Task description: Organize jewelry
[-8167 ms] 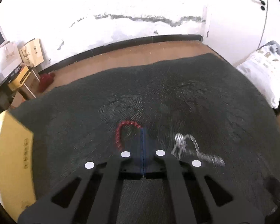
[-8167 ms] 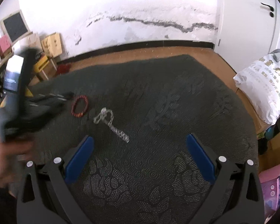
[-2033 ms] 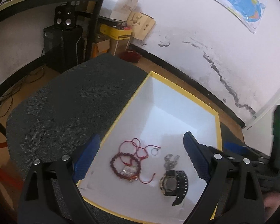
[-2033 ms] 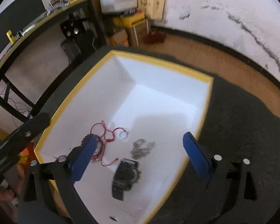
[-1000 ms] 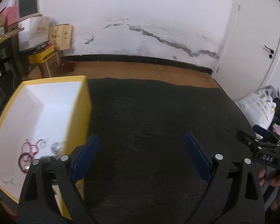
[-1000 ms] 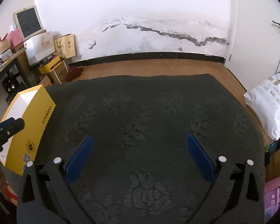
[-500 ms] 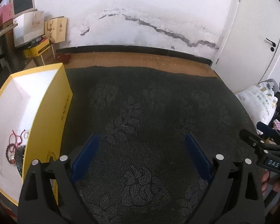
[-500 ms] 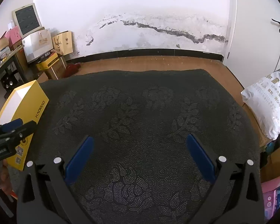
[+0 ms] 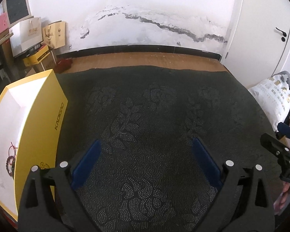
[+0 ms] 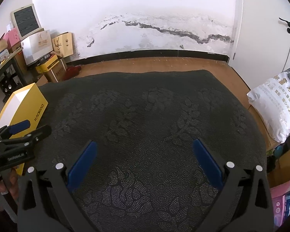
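Observation:
A yellow box (image 9: 40,119) with a white inside stands at the left edge of the dark patterned cloth (image 9: 154,116). A red cord and a dark red bead bracelet (image 9: 10,157) lie inside it, partly hidden by its wall. My left gripper (image 9: 146,150) is open and empty above the cloth, right of the box. My right gripper (image 10: 145,152) is open and empty over the cloth's middle. The box also shows in the right wrist view (image 10: 27,106), with the left gripper (image 10: 19,133) in front of it. No jewelry lies on the cloth.
Cardboard boxes and bags (image 10: 48,54) are stacked on the floor at the back left by the wall. A white printed sack (image 10: 274,104) lies off the cloth's right edge. Bare wooden floor (image 10: 164,63) runs beyond the cloth's far edge.
Both grippers left the box, where bracelets, a watch and a chain lie, and swung right over the cloth. In the last half second they moved only slightly.

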The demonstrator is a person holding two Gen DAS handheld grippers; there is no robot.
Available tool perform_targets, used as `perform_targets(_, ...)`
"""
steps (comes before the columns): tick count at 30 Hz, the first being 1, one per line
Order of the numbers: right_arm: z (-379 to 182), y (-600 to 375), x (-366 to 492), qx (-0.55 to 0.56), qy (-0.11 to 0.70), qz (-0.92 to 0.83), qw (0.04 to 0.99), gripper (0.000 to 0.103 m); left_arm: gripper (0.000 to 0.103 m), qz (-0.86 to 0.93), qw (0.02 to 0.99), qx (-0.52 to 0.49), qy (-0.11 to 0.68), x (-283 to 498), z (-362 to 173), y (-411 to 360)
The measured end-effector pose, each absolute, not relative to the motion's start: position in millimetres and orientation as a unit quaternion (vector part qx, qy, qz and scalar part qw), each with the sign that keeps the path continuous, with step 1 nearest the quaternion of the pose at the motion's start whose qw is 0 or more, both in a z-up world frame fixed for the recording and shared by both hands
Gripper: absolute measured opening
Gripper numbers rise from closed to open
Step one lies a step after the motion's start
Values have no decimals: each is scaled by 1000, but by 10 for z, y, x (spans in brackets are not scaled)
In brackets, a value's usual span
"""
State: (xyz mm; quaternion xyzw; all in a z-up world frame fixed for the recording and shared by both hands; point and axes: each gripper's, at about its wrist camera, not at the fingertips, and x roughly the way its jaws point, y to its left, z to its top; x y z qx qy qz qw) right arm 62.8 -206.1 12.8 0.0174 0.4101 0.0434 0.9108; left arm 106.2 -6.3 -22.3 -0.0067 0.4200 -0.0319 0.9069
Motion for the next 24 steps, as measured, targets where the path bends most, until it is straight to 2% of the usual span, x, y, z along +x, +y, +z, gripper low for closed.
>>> perform_targets(24, 49, -1965, 685, 16, 421, 53, 905, 96, 94, -21, 904, 4, 426, 1090, -288, -5)
